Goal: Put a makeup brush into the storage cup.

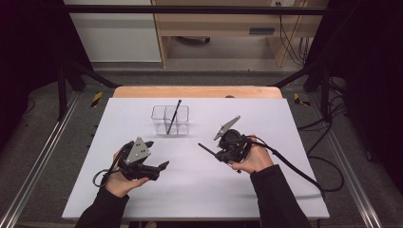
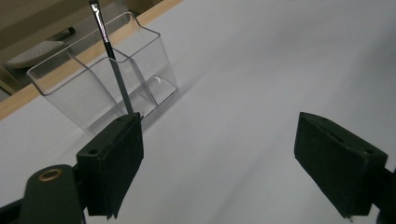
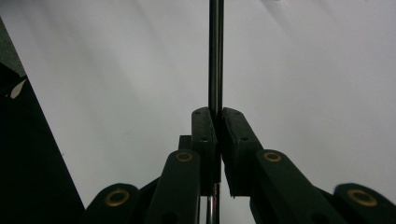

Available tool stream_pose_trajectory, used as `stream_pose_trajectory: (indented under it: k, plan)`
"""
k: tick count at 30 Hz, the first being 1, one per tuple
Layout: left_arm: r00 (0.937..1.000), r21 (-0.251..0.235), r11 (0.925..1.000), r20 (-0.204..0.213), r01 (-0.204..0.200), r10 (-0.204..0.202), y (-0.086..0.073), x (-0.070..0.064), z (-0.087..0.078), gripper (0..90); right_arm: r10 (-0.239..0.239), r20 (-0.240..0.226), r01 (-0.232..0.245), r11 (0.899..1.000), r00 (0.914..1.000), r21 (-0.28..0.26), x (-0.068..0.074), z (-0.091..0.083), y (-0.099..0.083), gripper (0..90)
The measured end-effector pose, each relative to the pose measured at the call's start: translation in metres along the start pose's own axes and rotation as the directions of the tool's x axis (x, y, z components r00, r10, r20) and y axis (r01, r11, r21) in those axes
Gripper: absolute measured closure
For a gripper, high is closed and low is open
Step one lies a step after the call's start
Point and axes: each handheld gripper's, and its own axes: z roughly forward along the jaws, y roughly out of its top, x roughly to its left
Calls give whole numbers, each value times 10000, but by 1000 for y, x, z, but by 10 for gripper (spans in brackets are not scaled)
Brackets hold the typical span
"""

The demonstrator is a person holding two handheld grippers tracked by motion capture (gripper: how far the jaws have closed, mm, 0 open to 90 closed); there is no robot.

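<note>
1. Pen (image 3: 215,56) held in the right gripper (image 1: 209,151): a thin dark rod clamped between the closed jaws, seen in the right gripper view running straight up from the pads. In the high view its tip pokes out toward the left, above the white table (image 1: 266,190), to the right of the organiser. It looks light, stiff and smooth, so it may slip or pivot; a hold nearer its middle would probably steady it better than one at the end.
2. Clear organiser (image 1: 159,114): a transparent box with dividers, standing at the far middle of the table. It looks light and easy to nudge or tip.
3. Second pen (image 1: 174,116): it leans tilted in one compartment, its top sticking out above the rim. The other compartments look empty.
4. Left gripper (image 1: 159,166): jaws spread wide, holding nothing, resting low near the table and aimed toward the organiser.
</note>
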Motion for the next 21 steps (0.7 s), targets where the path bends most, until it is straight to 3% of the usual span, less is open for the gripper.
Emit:
stream_pose_trajectory:
  k: [12,21]
  plan:
    - [9936,368,9930,-17,-1126,1127,19,-11,8,150,-88,-241,93,9997,9997,211,4,1,9,842]
    - [9857,419,9849,27,-1682,1683,29,-18,12,150,-145,-383,153,9997,9992,203,7,1,13,843]
